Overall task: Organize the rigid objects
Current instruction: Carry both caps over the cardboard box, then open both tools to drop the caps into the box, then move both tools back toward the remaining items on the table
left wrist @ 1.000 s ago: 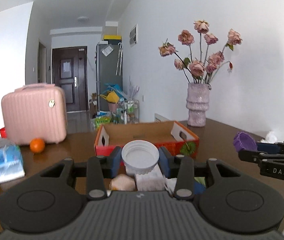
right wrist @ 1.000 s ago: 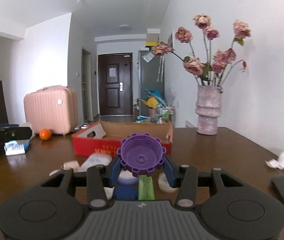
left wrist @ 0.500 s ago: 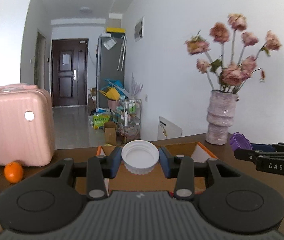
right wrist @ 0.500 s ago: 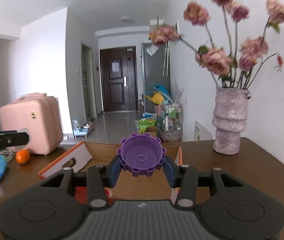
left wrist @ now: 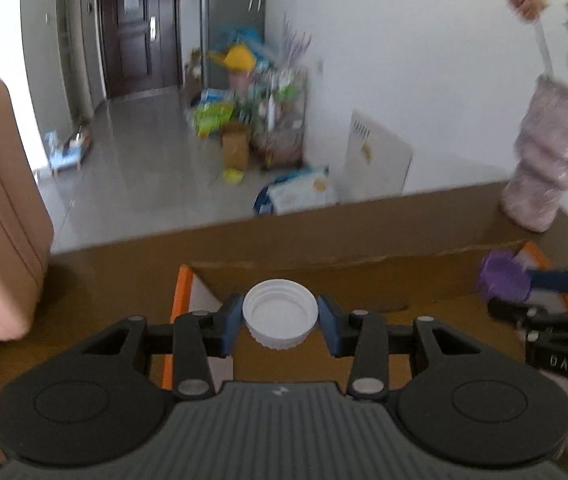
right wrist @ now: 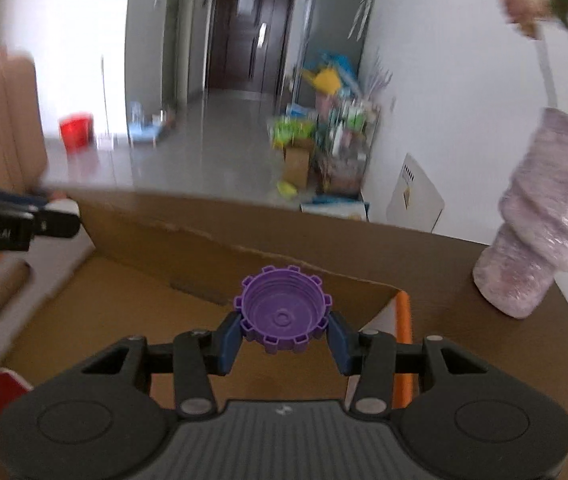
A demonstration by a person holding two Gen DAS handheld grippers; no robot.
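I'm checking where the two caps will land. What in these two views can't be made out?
- Box floor near the cameras: hidden by the claw bodies in both views.
- White cap in left claw: the gap at its opening pads is too fine to judge.
- Flowers: blurred, cut off at the top edge, right view.

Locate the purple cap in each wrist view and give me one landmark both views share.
Left wrist view: the purple cap sits at the far right edge, in the right gripper, above the cardboard box.
Right wrist view: bottom centre, clamped between the blue pads.
Shared landmark: the pale purple vase on the table, at the right in both views.
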